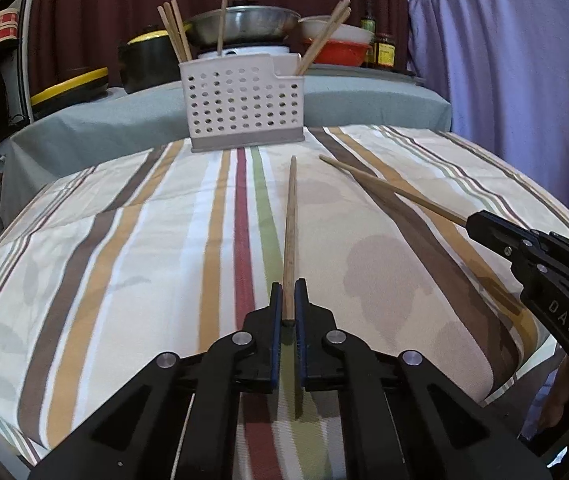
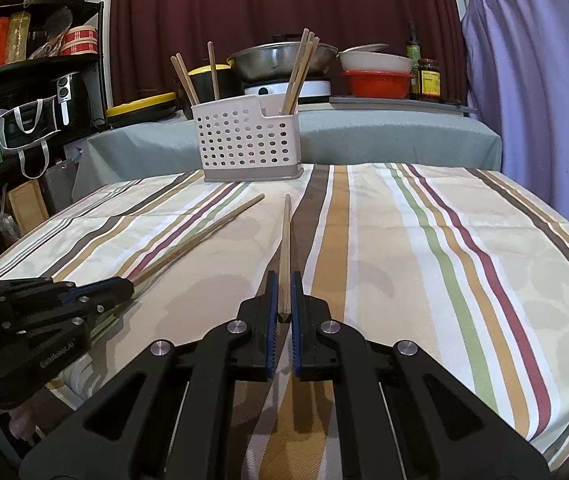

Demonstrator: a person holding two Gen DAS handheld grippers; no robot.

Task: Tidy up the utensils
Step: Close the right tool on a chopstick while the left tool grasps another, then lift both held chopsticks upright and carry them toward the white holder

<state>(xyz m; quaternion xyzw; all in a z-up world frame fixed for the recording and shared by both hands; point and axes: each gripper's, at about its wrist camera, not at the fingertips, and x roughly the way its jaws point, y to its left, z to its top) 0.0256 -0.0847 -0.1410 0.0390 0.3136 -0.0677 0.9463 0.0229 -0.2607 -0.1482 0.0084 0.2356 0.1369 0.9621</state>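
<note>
Both grippers are mid-carry here. The left gripper [image 1: 289, 300] has its jaws clamped on one chopstick [image 1: 290, 232], the right gripper [image 2: 281, 296] on another chopstick [image 2: 284, 248], both held above the striped counter [image 2: 424, 260]. Next move looks like tipping each upright and dropping it into the white caddy [image 1: 244, 104], which already holds several.

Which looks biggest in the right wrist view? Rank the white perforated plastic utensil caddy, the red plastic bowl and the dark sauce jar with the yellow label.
1. White perforated plastic utensil caddy, though it stands nearer the camera, which inflates it.
2. Red plastic bowl, partly covered by the white dish stacked on it.
3. Dark sauce jar with the yellow label, clearly smallest.
</note>
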